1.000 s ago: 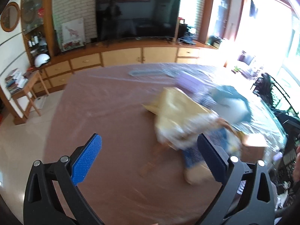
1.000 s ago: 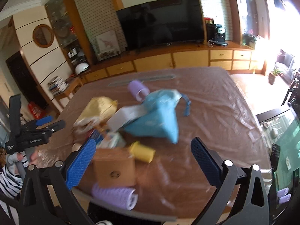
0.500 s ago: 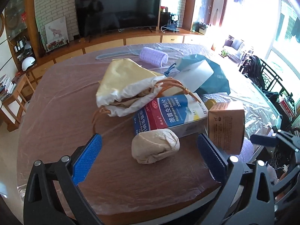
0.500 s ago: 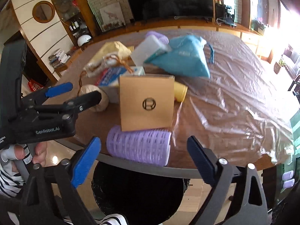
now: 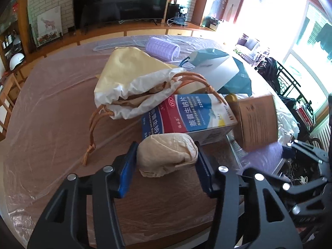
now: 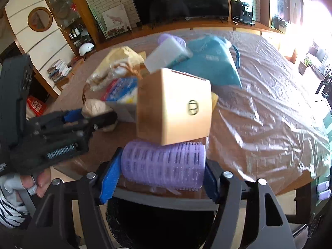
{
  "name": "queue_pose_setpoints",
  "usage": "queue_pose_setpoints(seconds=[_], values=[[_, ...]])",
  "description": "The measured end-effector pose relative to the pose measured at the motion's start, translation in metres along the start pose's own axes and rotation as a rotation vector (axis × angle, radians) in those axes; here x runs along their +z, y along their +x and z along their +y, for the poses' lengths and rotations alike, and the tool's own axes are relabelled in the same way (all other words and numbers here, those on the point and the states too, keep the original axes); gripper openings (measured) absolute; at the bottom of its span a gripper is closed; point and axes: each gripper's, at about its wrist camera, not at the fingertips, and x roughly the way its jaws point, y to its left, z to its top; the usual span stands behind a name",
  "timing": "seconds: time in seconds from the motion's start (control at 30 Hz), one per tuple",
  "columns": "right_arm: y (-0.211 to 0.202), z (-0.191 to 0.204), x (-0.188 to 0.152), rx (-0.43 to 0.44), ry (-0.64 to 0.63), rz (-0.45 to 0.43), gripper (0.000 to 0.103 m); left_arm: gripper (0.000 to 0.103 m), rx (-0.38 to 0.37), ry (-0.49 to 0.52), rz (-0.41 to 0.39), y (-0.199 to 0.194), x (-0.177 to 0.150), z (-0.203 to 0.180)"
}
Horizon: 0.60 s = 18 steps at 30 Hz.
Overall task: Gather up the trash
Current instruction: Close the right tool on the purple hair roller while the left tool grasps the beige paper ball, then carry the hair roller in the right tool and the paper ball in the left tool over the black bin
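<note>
1. Trash is lying clustered on the table (image 5: 41, 124); a crumpled paper ball (image 5: 167, 154) is sitting just in front of the medicine box (image 5: 186, 116).
2. Left gripper (image 5: 166, 161) is closing, pads pinching the ball.
3. Right gripper (image 6: 162, 169) is closing on the purple hair roller (image 6: 164, 165) near the medicine box, at the table edge.

A dark TV (image 5: 122, 0) stood on a long wooden cabinet (image 5: 145, 30) against white brick; bright windows (image 5: 311, 37) lay right of it.
</note>
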Motion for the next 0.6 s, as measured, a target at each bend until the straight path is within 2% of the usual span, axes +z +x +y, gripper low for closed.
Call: queue_pose_setpoints(seconds=[0.33, 0.6], values=[[-0.029, 0.014, 0.005, 0.082, 0.040, -0.054, 0.067, 0.053, -0.034, 0.010, -0.047, -0.028, -0.002, 0.000], [-0.045, 0.018, -0.003, 0.086, 0.059, -0.078, 0.067, 0.053, -0.043, 0.006, -0.056, -0.041, -0.011, 0.004]])
